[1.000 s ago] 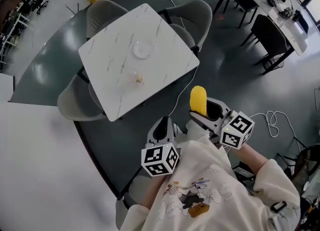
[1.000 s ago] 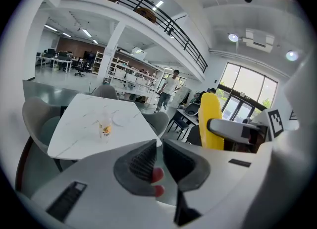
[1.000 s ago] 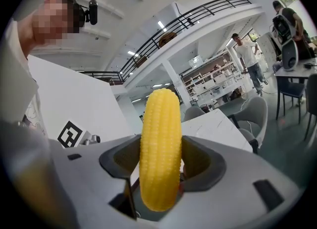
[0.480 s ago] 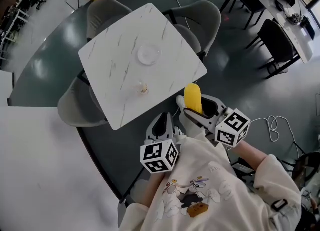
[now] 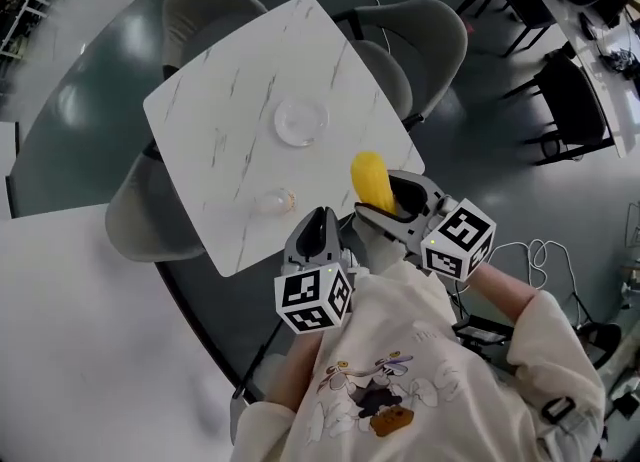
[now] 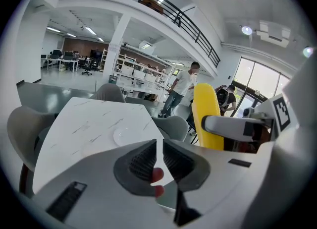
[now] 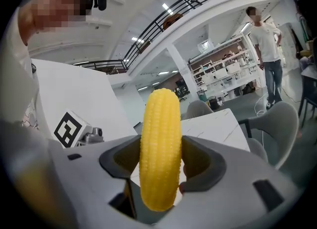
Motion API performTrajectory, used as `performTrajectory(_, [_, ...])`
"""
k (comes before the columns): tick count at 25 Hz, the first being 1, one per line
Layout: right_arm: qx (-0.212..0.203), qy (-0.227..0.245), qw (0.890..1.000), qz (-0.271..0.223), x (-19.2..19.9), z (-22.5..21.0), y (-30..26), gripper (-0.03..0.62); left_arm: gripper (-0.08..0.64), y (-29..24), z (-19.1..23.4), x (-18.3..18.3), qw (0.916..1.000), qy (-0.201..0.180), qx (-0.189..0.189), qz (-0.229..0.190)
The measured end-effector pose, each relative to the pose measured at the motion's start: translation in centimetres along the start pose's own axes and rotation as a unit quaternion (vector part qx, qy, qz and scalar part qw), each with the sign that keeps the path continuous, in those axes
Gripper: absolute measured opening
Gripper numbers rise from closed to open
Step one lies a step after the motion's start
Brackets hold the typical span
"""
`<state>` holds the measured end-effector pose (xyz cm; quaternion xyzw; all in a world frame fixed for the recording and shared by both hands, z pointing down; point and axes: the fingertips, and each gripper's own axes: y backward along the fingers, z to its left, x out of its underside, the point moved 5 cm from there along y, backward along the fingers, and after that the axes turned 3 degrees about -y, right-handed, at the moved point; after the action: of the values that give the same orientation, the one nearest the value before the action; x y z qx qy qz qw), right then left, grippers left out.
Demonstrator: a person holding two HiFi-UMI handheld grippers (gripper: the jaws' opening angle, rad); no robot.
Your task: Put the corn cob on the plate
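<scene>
The yellow corn cob (image 5: 371,179) stands upright in my right gripper (image 5: 381,202), which is shut on its lower half, just off the near corner of the white marble table (image 5: 210,110). In the right gripper view the corn cob (image 7: 160,143) fills the space between the jaws of that gripper (image 7: 160,167). A clear round plate (image 5: 300,121) lies near the table's middle, beyond the corn. My left gripper (image 5: 318,238) hovers at the table's near edge; in its own view the left gripper (image 6: 159,157) is shut with nothing in it, and the plate (image 6: 126,135) shows ahead.
A small clear object (image 5: 272,201) lies on the table near its front edge. Grey padded chairs (image 5: 424,38) stand around the table, another chair (image 5: 133,218) at its left. Black chairs and desks (image 5: 580,100) are at the right. A cable (image 5: 540,250) lies on the floor.
Both grippers have come closer to the table; the corn cob, still held, now sits by the table's near corner, nearer the plate.
</scene>
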<state>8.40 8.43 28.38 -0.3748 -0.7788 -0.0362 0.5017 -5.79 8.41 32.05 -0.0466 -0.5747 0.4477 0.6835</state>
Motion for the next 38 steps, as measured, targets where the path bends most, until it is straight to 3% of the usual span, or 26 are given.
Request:
performTrajectory(13, [-0.031,0.013,0.998,0.059,0.0,-8.1,-10.4,0.247,0.04,-8.4,4.8,-2.2,0.9969,0.021,-0.076,0.003])
performTrajectory(26, [-0.029,0.029,0.993,0.108,2.8,-13.4,-18.1,0.247,0.04,-15.3,9.6,-0.4,0.9888,0.054,-0.139,0.011])
performTrajectory(38, [-0.026,0.032,0.988,0.151,6.2,-17.0,-23.6,0.247,0.04,-19.3,12.3,1.5,0.9803,0.091,-0.174,0.023])
